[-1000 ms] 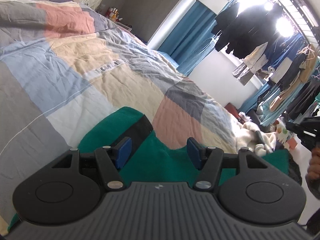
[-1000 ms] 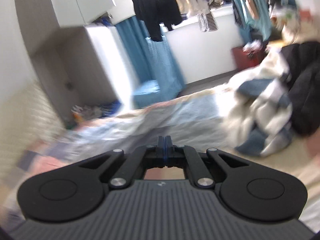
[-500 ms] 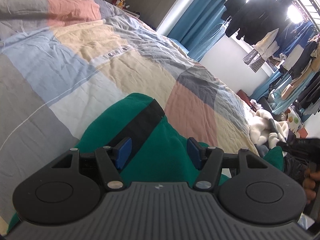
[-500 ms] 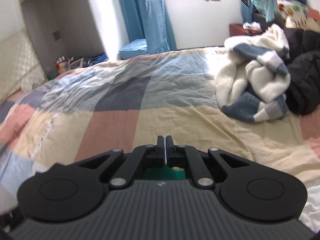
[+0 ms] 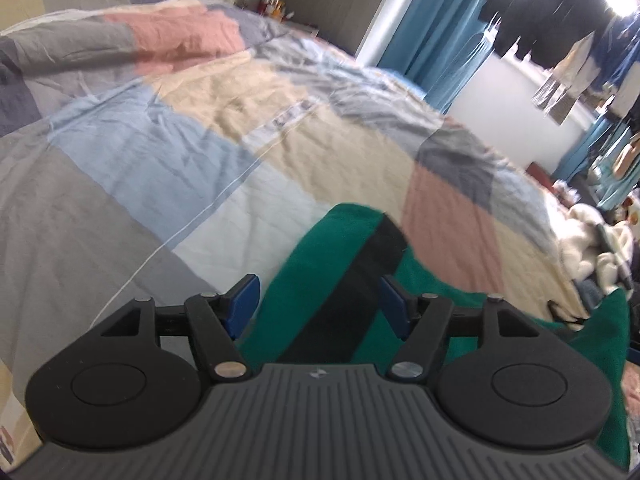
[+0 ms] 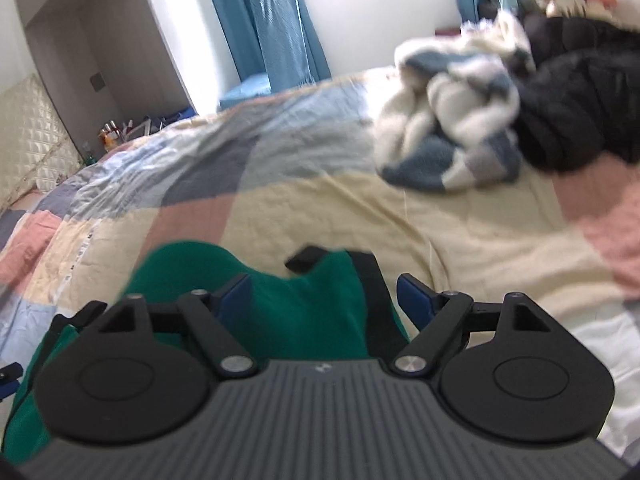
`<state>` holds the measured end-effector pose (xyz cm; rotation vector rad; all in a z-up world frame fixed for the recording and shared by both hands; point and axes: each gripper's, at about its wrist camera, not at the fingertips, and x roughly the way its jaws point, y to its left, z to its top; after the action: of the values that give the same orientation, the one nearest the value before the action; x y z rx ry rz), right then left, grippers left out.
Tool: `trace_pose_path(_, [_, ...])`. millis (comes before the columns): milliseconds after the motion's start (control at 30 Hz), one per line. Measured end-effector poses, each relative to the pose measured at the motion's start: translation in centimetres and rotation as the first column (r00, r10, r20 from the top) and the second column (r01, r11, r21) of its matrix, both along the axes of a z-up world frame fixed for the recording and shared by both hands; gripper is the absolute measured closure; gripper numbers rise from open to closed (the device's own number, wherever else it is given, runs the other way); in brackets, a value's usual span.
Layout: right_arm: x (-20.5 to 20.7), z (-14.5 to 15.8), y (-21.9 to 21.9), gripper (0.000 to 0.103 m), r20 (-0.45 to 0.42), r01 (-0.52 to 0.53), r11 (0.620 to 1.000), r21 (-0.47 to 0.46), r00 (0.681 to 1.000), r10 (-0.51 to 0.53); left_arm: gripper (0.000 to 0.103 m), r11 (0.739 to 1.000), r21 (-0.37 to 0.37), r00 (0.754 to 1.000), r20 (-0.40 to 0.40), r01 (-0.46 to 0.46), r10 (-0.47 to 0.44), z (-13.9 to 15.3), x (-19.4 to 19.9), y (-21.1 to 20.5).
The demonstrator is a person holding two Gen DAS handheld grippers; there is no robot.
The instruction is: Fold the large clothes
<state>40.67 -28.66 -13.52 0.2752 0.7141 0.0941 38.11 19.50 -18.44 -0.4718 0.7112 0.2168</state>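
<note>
A green garment (image 5: 344, 232) with a black stripe (image 5: 360, 280) lies on the patchwork duvet (image 5: 160, 152) close in front of both grippers. My left gripper (image 5: 319, 306) hangs just over it, jaws opening; the striped fold sits between the blue pads (image 5: 244, 304), which do not press on it. In the right wrist view the same green garment (image 6: 192, 272) and its black stripe (image 6: 374, 292) lie under my right gripper (image 6: 325, 294). Its jaws are opening wide, with cloth between them and the pads clear of it.
A white and blue fleece pile (image 6: 452, 120) and a black jacket (image 6: 580, 100) lie at the far right of the bed. Blue curtains (image 6: 280, 32) and hanging clothes (image 5: 532, 20) stand beyond it. Small bottles (image 6: 112, 132) sit by the padded headboard (image 6: 32, 136).
My right gripper has sunk toward the bed and gone from shut to wide apart; the green garment has come under it. The left gripper has tipped down, jaws slightly wider.
</note>
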Motion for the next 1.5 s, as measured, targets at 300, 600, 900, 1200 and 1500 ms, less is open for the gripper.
trace_pose_path(300, [1.8,-4.9,-0.5,0.023,-0.153,-0.068,0.994,0.088,0.985,0.081,0.031,0.999,0.043,0.994,-0.109,0.027,-0.023,-2.4,2.2,-1.0])
trace_pose_path(600, [1.2,-3.7,0.2,0.087,-0.125,-0.120,0.990,0.078,0.984,0.130,0.085,0.995,0.101,0.995,-0.101,0.022,-0.012,-2.2,2.0,-2.0])
trace_pose_path(900, [-0.2,0.3,-3.5,0.096,0.037,-0.025,0.985,0.170,0.999,0.019,0.093,0.994,0.000,0.990,0.085,-0.112,0.112,0.8,-0.4,1.1])
trace_pose_path(1200, [1.8,-1.0,-4.5,0.096,0.013,0.067,0.985,0.162,0.998,-0.069,0.093,0.989,-0.018,0.983,0.114,-0.144,0.145,1.5,0.8,1.6])
trace_pose_path(1500, [4.0,-6.5,-4.8,0.096,-0.130,0.119,0.983,0.141,0.986,-0.101,0.093,0.989,-0.008,0.989,0.006,-0.146,0.146,-0.9,2.7,2.0])
